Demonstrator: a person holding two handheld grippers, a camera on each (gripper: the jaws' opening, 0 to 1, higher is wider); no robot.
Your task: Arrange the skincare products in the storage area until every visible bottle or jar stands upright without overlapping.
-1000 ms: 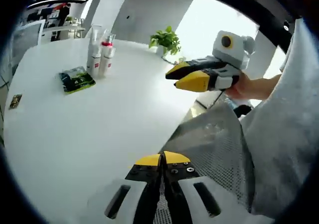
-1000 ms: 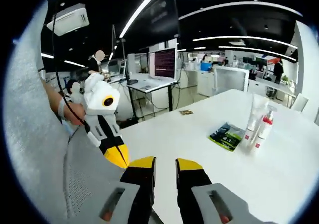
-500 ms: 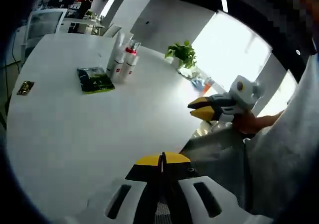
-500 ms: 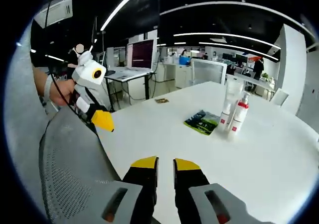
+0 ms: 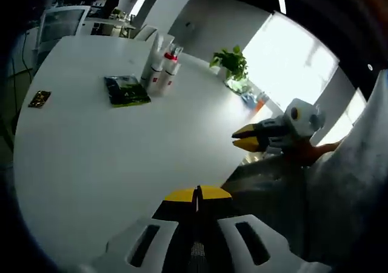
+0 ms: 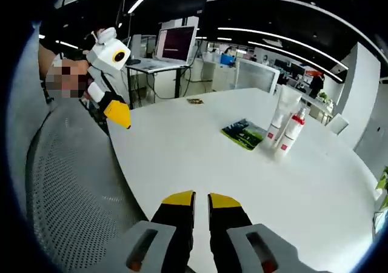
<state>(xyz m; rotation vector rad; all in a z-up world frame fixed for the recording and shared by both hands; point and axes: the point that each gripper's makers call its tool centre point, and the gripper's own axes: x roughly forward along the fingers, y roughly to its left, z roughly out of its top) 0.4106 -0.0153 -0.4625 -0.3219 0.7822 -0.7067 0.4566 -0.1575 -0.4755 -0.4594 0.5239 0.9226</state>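
On the white table [image 6: 200, 151], two upright bottles [image 6: 284, 126] stand beside a green packet [image 6: 244, 133], beyond the right gripper [image 6: 200, 199]'s slightly parted jaws.

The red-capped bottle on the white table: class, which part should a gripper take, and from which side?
Probably grip the red-capped bottle around its straight white body, below the cap, coming from its open side, away from the taller tube close beside it. It stands upright, so level jaws suit it.

left gripper [image 5: 197, 192]: yellow-tipped black jaws, white slotted body. right gripper [image 6: 200, 198]: same yellow tips, black jaws, grey-white slotted body, red dots.
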